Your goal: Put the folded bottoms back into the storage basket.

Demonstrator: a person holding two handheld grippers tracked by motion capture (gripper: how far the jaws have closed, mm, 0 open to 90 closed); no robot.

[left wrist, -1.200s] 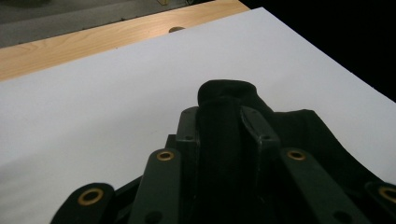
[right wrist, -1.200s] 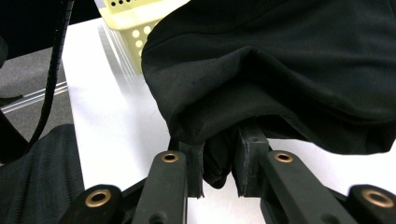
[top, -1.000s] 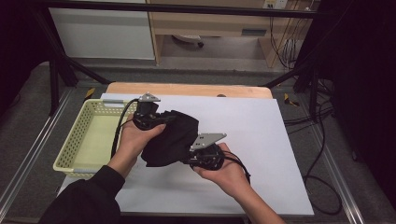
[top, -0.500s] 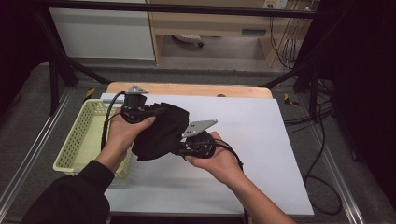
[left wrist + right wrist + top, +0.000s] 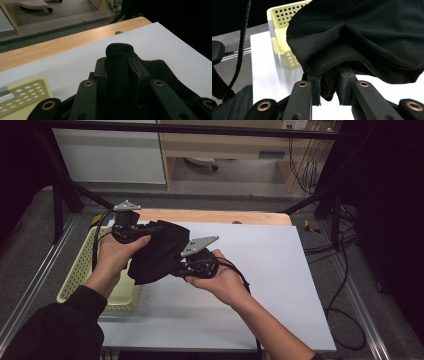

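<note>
Hanging crumpled, the black cloth is clamped by both grippers' fingers above the table.

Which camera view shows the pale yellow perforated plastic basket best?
The high view: the pale yellow perforated plastic basket lies at the table's left edge, partly hidden by an arm. The right gripper view shows one wall, the left gripper view one corner.

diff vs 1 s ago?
Both grippers, left and right, carried the black cloth leftward and toward the table's far side, so it now hangs partly over the yellow basket. Nothing taken or released: both stay shut on the cloth. Basket and white sheet unmoved.
</note>
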